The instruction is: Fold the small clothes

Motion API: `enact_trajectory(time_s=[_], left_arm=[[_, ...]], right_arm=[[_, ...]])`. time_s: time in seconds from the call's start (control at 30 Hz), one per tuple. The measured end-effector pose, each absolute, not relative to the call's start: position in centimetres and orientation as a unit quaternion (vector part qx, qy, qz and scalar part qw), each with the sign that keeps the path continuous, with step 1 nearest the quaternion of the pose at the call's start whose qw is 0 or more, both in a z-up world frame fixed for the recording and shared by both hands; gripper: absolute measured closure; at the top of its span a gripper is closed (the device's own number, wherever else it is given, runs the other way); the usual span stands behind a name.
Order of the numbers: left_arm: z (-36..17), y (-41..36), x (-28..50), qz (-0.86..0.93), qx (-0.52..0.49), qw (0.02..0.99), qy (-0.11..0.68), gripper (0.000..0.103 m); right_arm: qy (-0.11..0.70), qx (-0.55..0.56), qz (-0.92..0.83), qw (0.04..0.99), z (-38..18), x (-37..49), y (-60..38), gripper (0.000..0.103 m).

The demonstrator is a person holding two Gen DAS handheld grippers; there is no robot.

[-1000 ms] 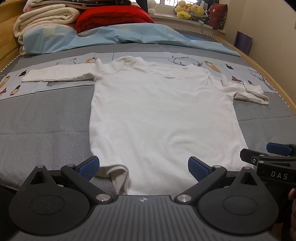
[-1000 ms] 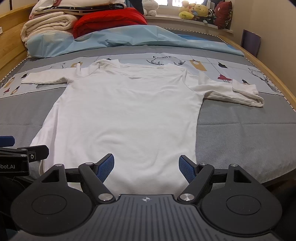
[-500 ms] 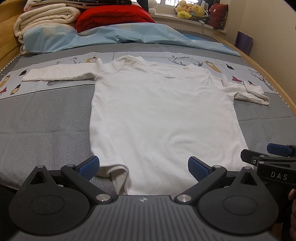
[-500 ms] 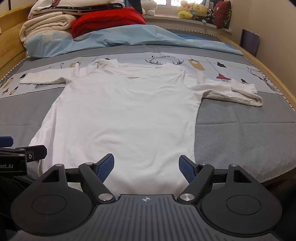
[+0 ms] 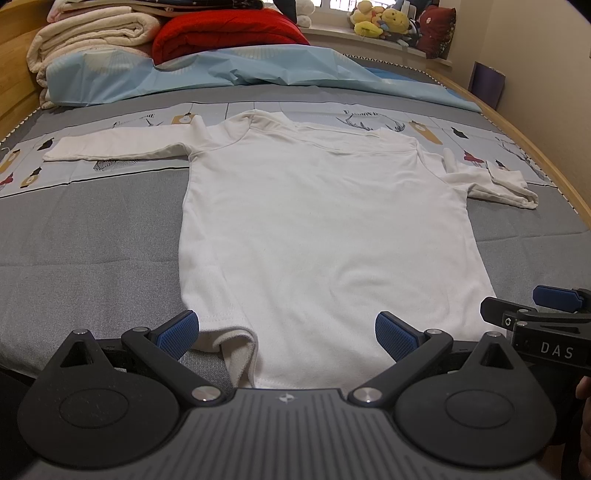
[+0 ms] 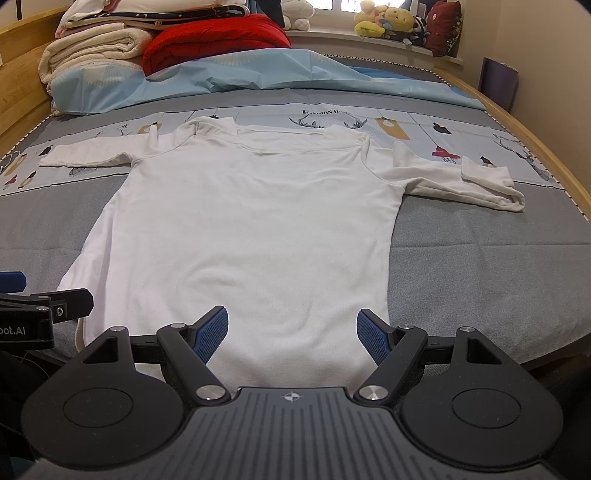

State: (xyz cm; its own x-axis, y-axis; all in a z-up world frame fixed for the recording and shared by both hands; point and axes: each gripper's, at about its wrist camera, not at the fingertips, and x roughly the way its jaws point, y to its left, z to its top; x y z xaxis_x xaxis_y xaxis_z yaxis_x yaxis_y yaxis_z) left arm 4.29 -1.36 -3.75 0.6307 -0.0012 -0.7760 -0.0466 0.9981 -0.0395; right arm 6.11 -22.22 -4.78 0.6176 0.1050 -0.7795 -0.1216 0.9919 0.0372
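Here, white shirt (image 5: 325,229) flat on bed (image 5: 85,240), jaws wide at hem.

Over the last second, both wrist views crept slightly forward over the white long-sleeved shirt (image 6: 251,229); its near hem slipped lower in frame.

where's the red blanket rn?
The red blanket is at the far end of the bed, upper left in both views, beside the cream folded blankets and behind the light blue sheet, well beyond the white shirt.
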Motion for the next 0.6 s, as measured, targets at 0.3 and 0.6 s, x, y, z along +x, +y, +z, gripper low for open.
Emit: enact_trajectory(time_s=[0.3, 0.6], left_arm=[[-3.0, 3.7, 8.0, 0.018, -0.02, 0.9, 0.435, 0.037], [-8.0, 12.2, 13.7, 0.052, -0.155, 0.836, 0.524, 0.047]], right_arm=[[0.392, 0.055, 0.036, 0.918, -2.2, 10.4, -27.7, 0.052], [0.487, 0.078, -0.001, 0.87, -8.2, 20.9, -34.8, 0.052]])
